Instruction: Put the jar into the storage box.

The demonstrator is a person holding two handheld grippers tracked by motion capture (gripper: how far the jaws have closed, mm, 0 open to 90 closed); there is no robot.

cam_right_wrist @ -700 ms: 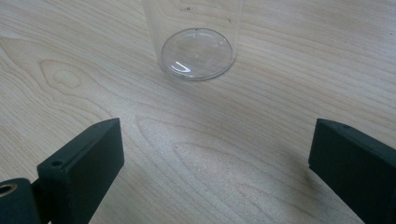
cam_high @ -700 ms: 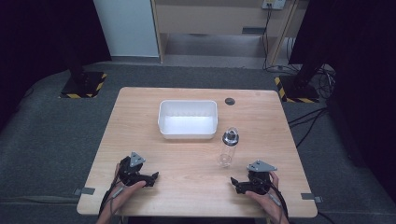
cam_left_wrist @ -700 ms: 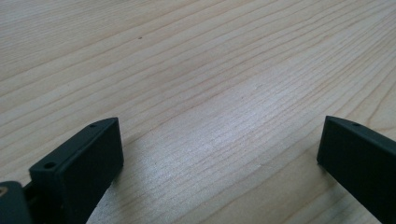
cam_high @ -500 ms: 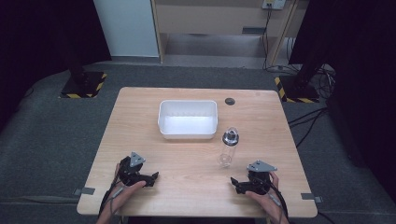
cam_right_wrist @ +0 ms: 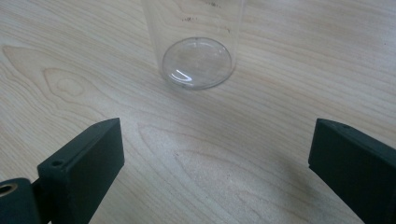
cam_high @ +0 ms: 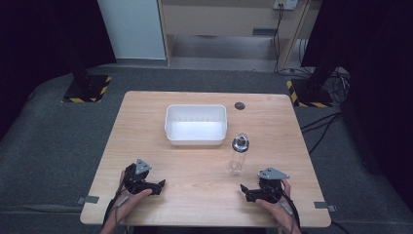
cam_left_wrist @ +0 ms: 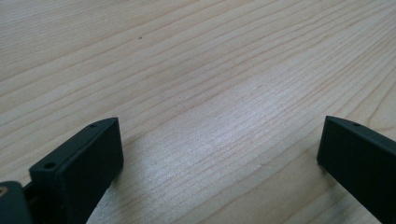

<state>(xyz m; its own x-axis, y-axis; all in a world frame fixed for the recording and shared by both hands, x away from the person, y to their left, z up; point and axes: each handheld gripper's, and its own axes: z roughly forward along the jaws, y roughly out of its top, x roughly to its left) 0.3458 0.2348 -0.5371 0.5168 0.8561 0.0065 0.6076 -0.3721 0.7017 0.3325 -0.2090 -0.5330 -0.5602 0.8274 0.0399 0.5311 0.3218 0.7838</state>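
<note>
A clear plastic bottle (cam_high: 238, 154) stands upright on the wooden desk (cam_high: 204, 195) just right of a white tub (cam_high: 196, 124), with both tongs, left (cam_high: 158, 185) and right (cam_high: 245, 190), spread empty near the front edge, seemingly poised for the right's forward reach.

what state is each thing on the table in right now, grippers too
clear bottle: upright on the table, dark cap on, looks empty, nothing touching it
white tub: upright, open top, empty
small dark disc: lying flat near the far edge
left gripper: jaws open, nothing between them, low over bare wood
right gripper: jaws open, nothing between them, pointed at the bottle's base, short of it
</note>
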